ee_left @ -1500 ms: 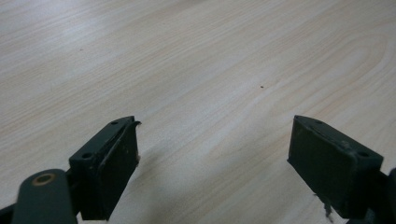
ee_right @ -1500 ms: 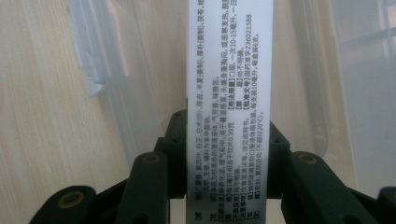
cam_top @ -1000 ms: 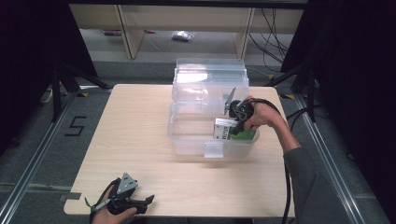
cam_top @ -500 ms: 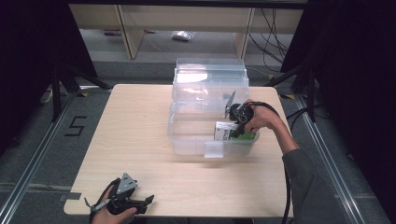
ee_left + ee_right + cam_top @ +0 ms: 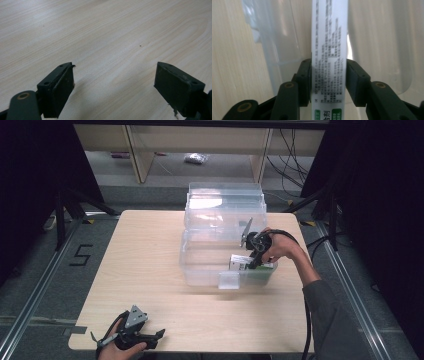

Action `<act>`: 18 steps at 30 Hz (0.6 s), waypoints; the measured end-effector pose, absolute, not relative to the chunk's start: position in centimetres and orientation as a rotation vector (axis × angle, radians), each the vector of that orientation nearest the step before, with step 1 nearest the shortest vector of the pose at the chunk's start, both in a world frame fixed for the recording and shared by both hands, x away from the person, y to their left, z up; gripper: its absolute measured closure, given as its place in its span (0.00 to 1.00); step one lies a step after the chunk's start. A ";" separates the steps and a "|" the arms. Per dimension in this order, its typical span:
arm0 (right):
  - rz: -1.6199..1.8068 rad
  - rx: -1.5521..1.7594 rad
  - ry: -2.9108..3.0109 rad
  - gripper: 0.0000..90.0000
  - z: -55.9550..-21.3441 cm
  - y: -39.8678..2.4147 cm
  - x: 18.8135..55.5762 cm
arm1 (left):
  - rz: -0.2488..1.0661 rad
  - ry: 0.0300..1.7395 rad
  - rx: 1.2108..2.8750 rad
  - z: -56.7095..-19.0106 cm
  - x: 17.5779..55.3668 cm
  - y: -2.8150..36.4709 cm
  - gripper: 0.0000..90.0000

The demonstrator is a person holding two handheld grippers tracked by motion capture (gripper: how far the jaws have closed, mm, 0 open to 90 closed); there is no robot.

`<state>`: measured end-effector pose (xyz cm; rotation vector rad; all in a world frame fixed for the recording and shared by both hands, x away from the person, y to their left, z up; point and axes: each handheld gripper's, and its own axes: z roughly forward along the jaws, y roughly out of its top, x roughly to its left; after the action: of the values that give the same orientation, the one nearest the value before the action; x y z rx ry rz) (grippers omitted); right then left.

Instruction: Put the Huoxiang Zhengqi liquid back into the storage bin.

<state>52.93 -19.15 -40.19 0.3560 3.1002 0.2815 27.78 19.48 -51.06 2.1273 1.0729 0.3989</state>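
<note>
A clear plastic storage box point(image 5: 200, 265) stands on the wooden table point(image 5: 140, 250), its lid tipped up behind it. My right gripper point(image 5: 252, 257) reaches into the box's right side, shut on a flat white and green packet point(image 5: 239, 262). In the right gripper view the packet point(image 5: 329, 50) runs upright between the two jaws, white with small printed text and green marks near the bottom, and the box wall point(image 5: 279, 42) lies behind it. My left gripper point(image 5: 150, 337) rests at the table's front left edge, held by a hand. Its jaws stand wide apart over bare wood point(image 5: 112, 50), gripper point(image 5: 113, 82) open.
The upright lid point(image 5: 225, 205) rises at the box's far side. A small clear latch tab point(image 5: 229, 280) sticks out at the box's front. Shelving and cables stand beyond the table's far edge. A "5" is marked on the floor point(image 5: 80, 255) at left.
My right gripper has lowered the packet a little deeper into the box's right side. The left gripper has stayed in place.
</note>
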 end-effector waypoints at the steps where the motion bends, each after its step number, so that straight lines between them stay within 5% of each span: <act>1: 0.325 0.346 3.093 0.66 -39.8 -19.2 53.0 | 0.403 1.077 2.122 -51.1 27.8 19.5 0.17; 18: 0.425 0.403 3.033 0.61 -37.1 -20.2 52.3 | 0.406 1.076 2.125 -51.0 27.8 19.5 0.17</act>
<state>52.27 -20.17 -37.05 0.4032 3.0327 0.4252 27.81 19.47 -51.04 2.1245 1.0758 0.4056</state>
